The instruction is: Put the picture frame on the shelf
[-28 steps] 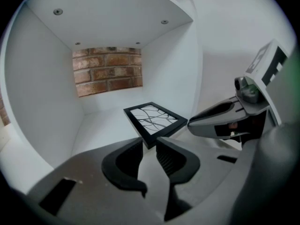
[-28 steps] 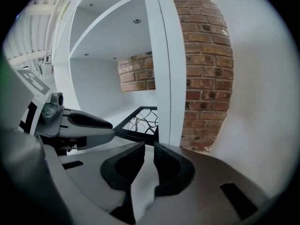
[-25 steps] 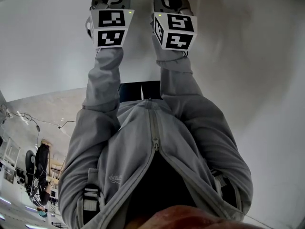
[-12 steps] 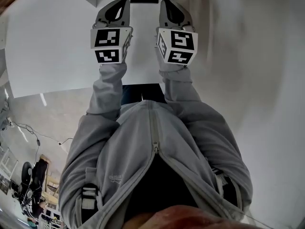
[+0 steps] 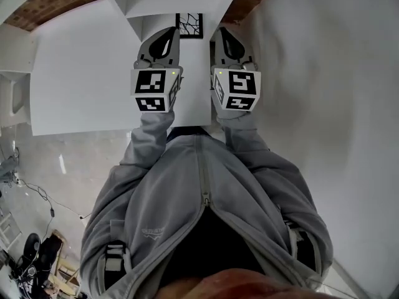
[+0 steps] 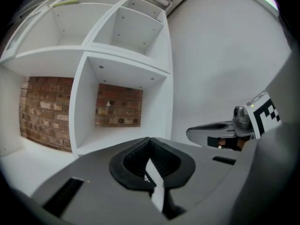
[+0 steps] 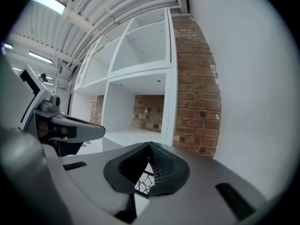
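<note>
The black picture frame [image 5: 189, 25] with a white branch-pattern picture lies flat on the white shelf [image 5: 156, 5], in the cubby ahead of both grippers. My left gripper [image 5: 171, 32] and right gripper [image 5: 222, 32] hover side by side just short of it, not touching it. The left gripper view has its jaws [image 6: 150, 140] closed tip to tip and empty, facing the open cubbies [image 6: 122, 125]. In the right gripper view the jaws [image 7: 150, 145] also meet, and the frame [image 7: 143, 184] shows through the gap below them.
The shelf unit [image 7: 140, 69] has several open cubbies backed by a brick wall [image 7: 197, 102]. A plain white wall [image 5: 324, 73] rises on the right. Grey floor [image 5: 62, 161] with cables lies lower left. Each gripper shows beside the other: right gripper [image 6: 220, 131], left gripper [image 7: 70, 125].
Both grippers have pulled back out of the cubby and away from the shelf. The frame has stayed lying inside. Both pairs of jaws, slightly apart before, have closed.
</note>
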`<action>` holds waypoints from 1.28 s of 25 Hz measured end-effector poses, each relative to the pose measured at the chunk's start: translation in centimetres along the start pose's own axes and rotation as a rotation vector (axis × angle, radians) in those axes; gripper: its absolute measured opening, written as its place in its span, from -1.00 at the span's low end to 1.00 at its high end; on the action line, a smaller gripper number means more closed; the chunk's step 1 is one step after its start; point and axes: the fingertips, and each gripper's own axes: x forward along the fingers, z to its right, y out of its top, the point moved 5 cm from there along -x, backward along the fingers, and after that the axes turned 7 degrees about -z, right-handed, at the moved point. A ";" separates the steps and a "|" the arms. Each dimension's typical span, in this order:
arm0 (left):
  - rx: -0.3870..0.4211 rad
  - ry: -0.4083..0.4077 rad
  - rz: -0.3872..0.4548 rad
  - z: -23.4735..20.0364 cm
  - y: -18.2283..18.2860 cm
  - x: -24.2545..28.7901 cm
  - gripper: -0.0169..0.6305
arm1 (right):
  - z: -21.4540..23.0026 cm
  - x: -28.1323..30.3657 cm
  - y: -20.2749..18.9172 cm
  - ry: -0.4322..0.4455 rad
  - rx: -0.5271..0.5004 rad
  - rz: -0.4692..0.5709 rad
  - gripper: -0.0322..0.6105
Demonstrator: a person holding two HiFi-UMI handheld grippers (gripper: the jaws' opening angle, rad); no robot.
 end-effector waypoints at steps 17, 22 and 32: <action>0.031 0.032 0.099 0.9 2.6 -5.6 -0.93 | -1.8 -5.5 3.6 0.026 -0.005 0.128 -0.81; 0.028 0.026 0.086 1.6 1.7 -6.3 -0.93 | -1.9 -6.3 2.6 0.036 -0.003 0.112 -0.81; 0.040 0.026 0.080 2.4 1.3 -6.9 -0.93 | -2.4 -7.2 2.6 0.053 -0.017 0.119 -0.81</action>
